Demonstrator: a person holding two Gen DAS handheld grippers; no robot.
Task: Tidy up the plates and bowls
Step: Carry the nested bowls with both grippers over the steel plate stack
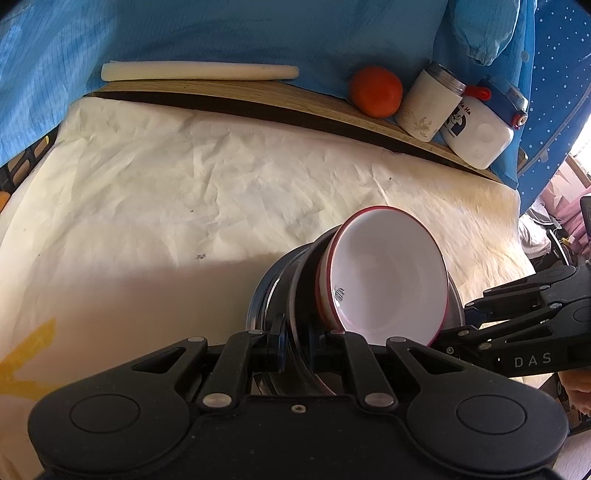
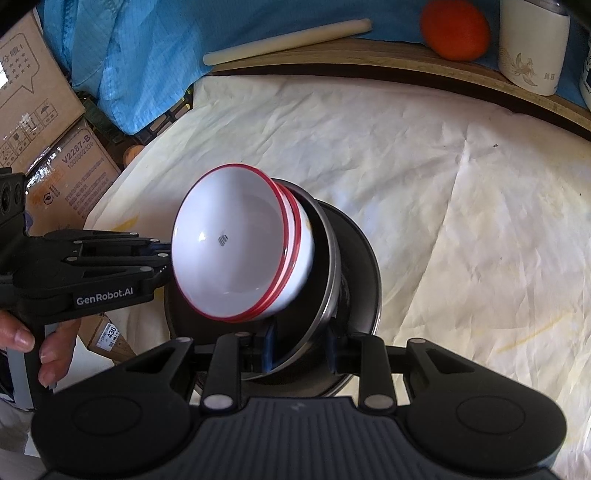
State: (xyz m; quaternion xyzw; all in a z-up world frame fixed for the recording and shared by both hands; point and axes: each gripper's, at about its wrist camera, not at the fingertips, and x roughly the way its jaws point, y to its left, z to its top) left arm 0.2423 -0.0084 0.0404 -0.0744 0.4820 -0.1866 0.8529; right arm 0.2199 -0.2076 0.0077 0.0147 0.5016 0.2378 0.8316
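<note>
Red-rimmed bowls (image 2: 240,243) tilt atop the plate stack (image 2: 351,266), both the left gripper (image 1: 293,350) and right gripper (image 2: 301,349) clamped on its rims; they might slide off.

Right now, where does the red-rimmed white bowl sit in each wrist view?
Left wrist: the red-rimmed white bowl is right of centre, low, tilted, nested in dark dishes just beyond the left gripper.
Right wrist: the bowl is left of centre, mid-height.
Shared landmark: the orange fruit on the wooden ledge behind.
</note>
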